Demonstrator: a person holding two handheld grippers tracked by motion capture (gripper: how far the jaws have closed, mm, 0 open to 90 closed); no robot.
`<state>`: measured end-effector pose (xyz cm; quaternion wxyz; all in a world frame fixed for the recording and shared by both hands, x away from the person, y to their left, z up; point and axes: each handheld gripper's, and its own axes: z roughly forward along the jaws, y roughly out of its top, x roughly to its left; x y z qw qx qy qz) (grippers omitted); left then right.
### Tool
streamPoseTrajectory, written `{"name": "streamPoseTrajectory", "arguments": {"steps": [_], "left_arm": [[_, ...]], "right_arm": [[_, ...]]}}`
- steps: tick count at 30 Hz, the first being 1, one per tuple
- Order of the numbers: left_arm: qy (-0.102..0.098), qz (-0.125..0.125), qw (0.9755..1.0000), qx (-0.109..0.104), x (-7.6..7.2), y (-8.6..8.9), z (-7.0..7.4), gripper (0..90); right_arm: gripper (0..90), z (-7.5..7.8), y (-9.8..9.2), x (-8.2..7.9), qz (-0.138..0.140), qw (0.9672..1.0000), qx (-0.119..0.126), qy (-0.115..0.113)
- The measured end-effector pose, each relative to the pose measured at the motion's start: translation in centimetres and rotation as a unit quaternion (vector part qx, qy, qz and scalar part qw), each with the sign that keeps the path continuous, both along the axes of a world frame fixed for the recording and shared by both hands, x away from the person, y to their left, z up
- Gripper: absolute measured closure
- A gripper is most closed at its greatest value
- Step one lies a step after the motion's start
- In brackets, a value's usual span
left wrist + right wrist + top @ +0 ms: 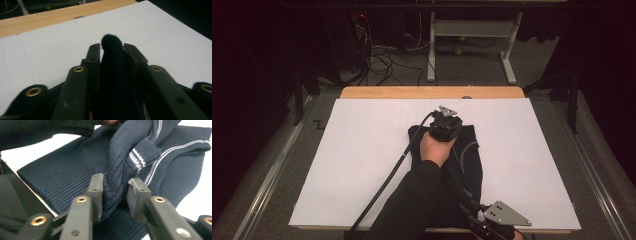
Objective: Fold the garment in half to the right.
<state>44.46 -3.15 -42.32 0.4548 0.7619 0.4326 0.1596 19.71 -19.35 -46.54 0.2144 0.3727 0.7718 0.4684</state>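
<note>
Dark sweater (467, 165) lies mid-table on the white board (362, 165)

Left gripper (111, 51) holds a fold of it between its jaws at the far edge; right gripper (115, 186) has ribbed knit bunched between loosely parted jaws at the near edge.

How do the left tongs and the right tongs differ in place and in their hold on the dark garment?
The left tongs reach to the garment's far end; the right tongs sit at the table's near edge. In the left gripper view, dark knit fills the space between the left jaws; a gap shows beside the right jaws' fold. Both have garment knit between their jaws.
</note>
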Motion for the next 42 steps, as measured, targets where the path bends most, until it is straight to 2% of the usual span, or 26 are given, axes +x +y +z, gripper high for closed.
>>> {"name": "streamPoseTrajectory", "arguments": {"steps": [2,4,6,9,14,16,19,23,26,33,35,37,42], "left_arm": [[-0.007,-0.008,0.9999,-0.006,-0.1,0.0,0.2,53.6],[-0.018,-0.013,0.9998,-0.002,-0.3,0.0,0.4,47.9],[-0.021,-0.021,0.9996,-0.002,-0.5,0.2,0.7,43.1],[-0.007,-0.038,0.9992,0.0,-0.8,0.8,1.0,34.5],[-0.012,-0.048,0.9987,-0.012,-2.0,3.6,1.1,32.5],[-0.017,-0.049,0.9986,-0.012,-2.5,4.6,1.0,27.0],[-0.023,-0.051,0.9984,-0.006,-3.3,6.4,0.5,23.1],[-0.022,-0.061,0.9978,-0.016,-4.4,8.5,-0.3,20.8],[-0.027,-0.063,0.9975,-0.016,-5.6,10.2,-1.1,17.5],[-0.031,-0.038,0.9986,-0.022,-8.0,14.4,-2.2,11.6],[-0.03,-0.027,0.9991,-0.014,-8.6,15.6,-2.5,6.9],[-0.026,-0.016,0.9994,-0.017,-9.2,17.0,-2.8,0.9],[-0.019,0.003,0.9997,-0.019,-10.7,20.4,-3.5,0.0]], "right_arm": [[55.7,0.3,-0.2,-0.1,-0.002,1.0,0.006,-0.006],[48.9,0.6,-0.4,-0.2,-0.006,0.9998,0.012,-0.017],[46.1,0.9,-0.5,-0.4,-0.01,0.9993,0.02,-0.031],[43.7,1.3,-0.7,-0.3,-0.013,0.9985,0.029,-0.044],[43.3,1.5,-1.0,0.0,-0.019,0.9983,0.035,-0.041],[43.2,1.4,-1.1,0.2,-0.023,0.9983,0.037,-0.04],[43.3,1.3,-1.3,0.5,-0.026,0.9984,0.035,-0.037],[43.5,1.2,-1.3,0.6,-0.027,0.9986,0.03,-0.035],[43.6,1.0,-1.1,0.8,-0.026,0.9988,0.025,-0.032],[43.6,0.9,-0.7,1.4,-0.019,0.9992,0.021,-0.029],[43.6,0.9,-0.5,1.6,-0.015,0.9993,0.02,-0.029],[43.7,0.9,-0.4,1.9,-0.013,0.9993,0.02,-0.028],[43.6,1.1,-0.1,2.5,-0.009,0.9992,0.024,-0.03]]}}
